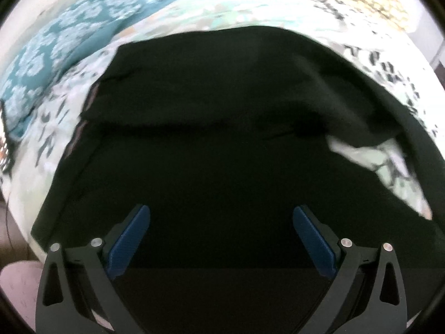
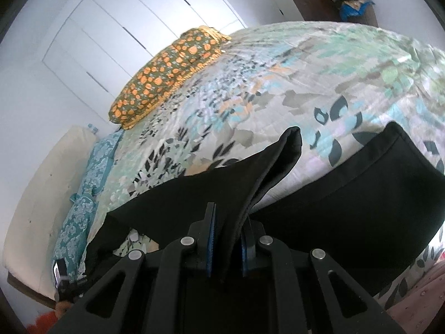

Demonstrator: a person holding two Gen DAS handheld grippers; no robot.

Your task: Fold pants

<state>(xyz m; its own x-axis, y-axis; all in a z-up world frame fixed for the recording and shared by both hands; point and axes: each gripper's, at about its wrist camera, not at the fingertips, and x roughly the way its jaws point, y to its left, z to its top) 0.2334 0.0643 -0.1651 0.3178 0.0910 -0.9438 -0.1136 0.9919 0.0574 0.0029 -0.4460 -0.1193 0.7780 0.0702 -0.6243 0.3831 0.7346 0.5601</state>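
Pinching a raised fold of the black pants (image 2: 278, 167) between closed fingers, the right gripper (image 2: 226, 239) lifts it off the floral bedspread (image 2: 278, 78), while the left gripper (image 1: 221, 236) hovers spread wide over the pants, holding nothing.

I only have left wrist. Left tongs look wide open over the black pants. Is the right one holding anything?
Observer: Yes, the right tongs are shut on a raised fold of the pants.
Operator: Is that fold flat on the bed?
Observer: No, it peaks up off the floral bedspread.
Operator: Anything else on the bed?
Observer: An orange-patterned pillow lies at the far edge, apart from the pants.
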